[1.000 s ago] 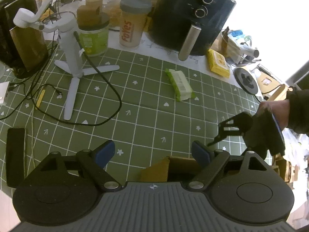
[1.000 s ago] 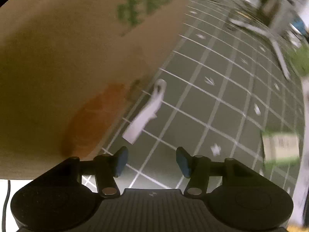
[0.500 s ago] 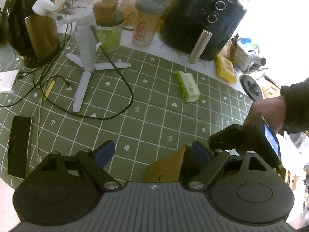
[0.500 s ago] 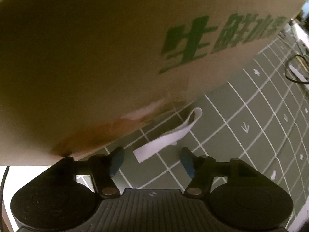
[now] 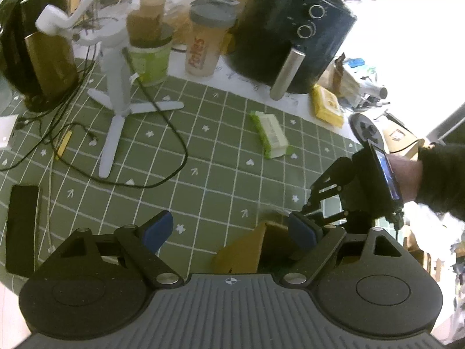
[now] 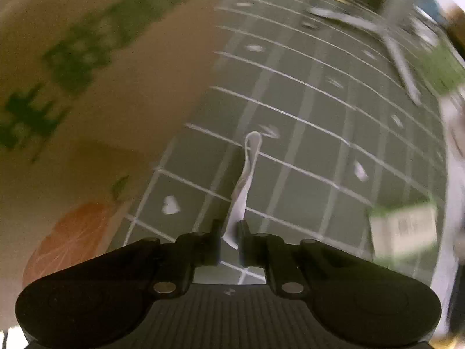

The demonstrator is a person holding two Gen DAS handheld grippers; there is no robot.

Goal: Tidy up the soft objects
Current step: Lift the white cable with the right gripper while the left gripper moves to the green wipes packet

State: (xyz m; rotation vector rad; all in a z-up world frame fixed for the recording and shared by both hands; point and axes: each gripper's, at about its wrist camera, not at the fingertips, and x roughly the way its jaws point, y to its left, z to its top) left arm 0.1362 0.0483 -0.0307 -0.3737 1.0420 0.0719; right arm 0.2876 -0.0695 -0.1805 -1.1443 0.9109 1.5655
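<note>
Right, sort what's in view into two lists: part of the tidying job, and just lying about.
Job: white strap, pinched in the right hand-held gripper; cardboard box; green-and-white packet.

Lying about: air fryer, kettle, white tripod, shaker bottle, phone.

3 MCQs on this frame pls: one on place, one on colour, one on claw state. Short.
1. Where does the white strip lie?
A. on the green mat beside the cardboard box
B. inside the box
C. on the air fryer

2. Colour of the print on the box?
A. red
B. green
C. blue

3. Right claw state?
A. wide open
B. shut on the strip
C. shut on nothing

Key: 1 A, the strip runs over grid squares next to the box wall; 2 B, green characters show; 3 B, the pads pinch the strip's near end.
</note>
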